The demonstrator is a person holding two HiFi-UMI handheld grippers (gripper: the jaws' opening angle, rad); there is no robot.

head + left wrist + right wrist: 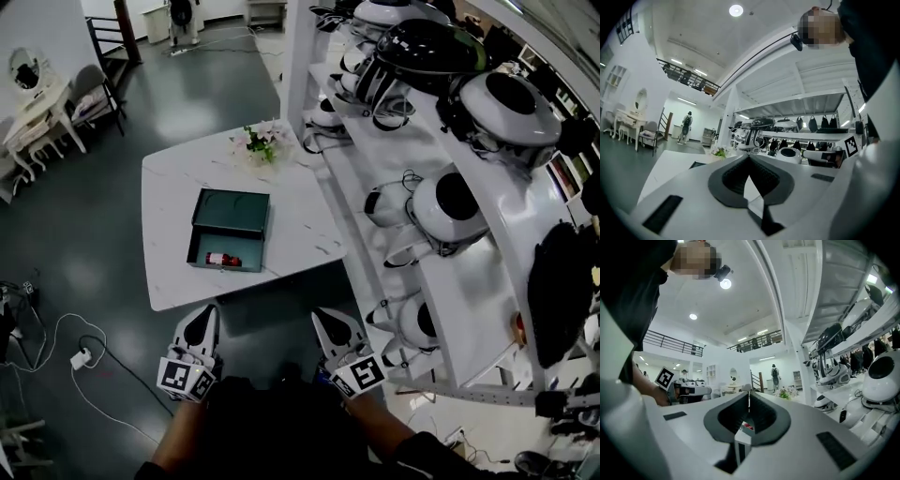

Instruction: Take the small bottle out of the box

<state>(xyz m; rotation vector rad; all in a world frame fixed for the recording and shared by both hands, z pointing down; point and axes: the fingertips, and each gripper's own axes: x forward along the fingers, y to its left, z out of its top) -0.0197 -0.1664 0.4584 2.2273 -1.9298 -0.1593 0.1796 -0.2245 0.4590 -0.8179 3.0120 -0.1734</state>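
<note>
A dark green box [228,230] lies open on the white table [169,272], its lid tipped back. The small red bottle [221,259] lies on its side in the box's front tray. Both grippers hang close to the person's body, short of the table's front edge and apart from the box. The left gripper [202,312] has its jaws pressed together with nothing between them. The right gripper [328,318] is shut and empty too. In the right gripper view a red speck of the bottle [748,427] shows through the gap below the closed jaws [749,393]. The left gripper view shows its tips [749,156] meeting.
A small bunch of flowers [260,142] stands at the table's far edge. White shelves [450,281] loaded with helmet-like robot heads run along the right, close to the table. Cables and a power strip [80,357] lie on the dark floor at left. A person [181,14] stands far off.
</note>
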